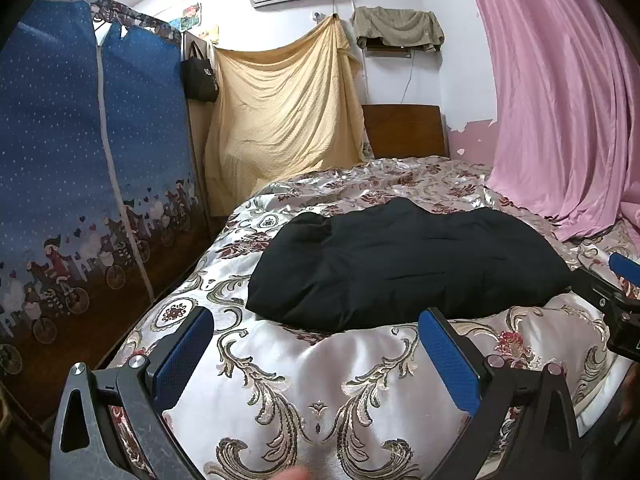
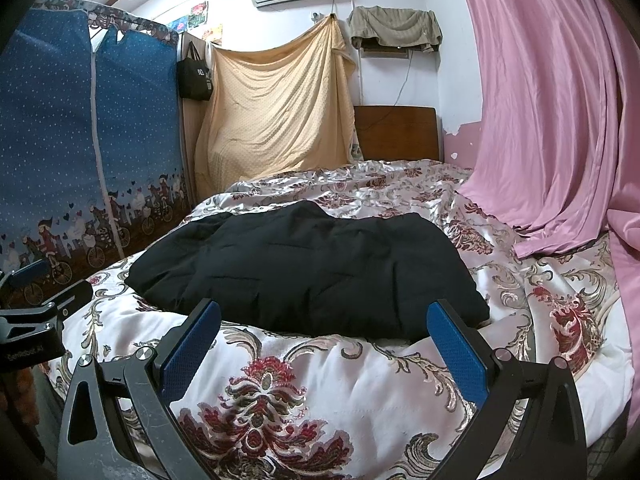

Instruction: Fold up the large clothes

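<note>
A blue zip wardrobe (image 1: 92, 152) is standing at far left w/ a yellow sheet (image 1: 280, 96) hanging beside it. The left hand-held gripper (image 1: 316, 334) is hovering over the bed's floral cover (image 1: 280, 380), jaws spread wide, nothing btwn them. A black garment (image 2: 312, 268) is lying bunched mid-bed, just beyond the right hand-held gripper (image 2: 324, 326), also wide & empty; pink curtain (image 2: 560, 100) is draping at right.
</note>
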`<state>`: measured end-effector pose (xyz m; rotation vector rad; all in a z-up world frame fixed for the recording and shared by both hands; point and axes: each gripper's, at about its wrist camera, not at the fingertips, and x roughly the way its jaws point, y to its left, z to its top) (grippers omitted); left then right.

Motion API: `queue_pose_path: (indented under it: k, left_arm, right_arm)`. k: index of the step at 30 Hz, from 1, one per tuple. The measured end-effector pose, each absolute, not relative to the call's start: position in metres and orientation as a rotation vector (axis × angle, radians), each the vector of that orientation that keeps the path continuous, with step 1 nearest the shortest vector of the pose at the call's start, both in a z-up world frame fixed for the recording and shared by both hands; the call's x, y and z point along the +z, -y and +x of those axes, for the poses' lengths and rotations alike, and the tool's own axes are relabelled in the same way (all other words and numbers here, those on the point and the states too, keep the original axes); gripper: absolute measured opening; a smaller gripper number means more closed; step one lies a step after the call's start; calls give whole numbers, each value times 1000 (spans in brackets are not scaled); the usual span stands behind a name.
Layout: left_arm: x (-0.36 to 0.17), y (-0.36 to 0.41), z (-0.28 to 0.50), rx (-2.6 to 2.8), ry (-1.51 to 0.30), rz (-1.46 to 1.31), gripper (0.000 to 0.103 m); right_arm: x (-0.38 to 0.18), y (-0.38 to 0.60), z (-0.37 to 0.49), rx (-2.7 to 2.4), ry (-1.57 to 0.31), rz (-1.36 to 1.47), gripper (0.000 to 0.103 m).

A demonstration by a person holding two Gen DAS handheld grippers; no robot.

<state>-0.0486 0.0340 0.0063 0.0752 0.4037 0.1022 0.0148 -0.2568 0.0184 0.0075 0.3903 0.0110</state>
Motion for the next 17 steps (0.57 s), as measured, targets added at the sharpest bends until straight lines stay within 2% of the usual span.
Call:
queue_pose_path:
  k: [17]
  left_arm:
    - [9, -32, -49, 101, -379, 101, 103]
  right_arm:
    - [17, 254, 14, 12, -391, 10, 101]
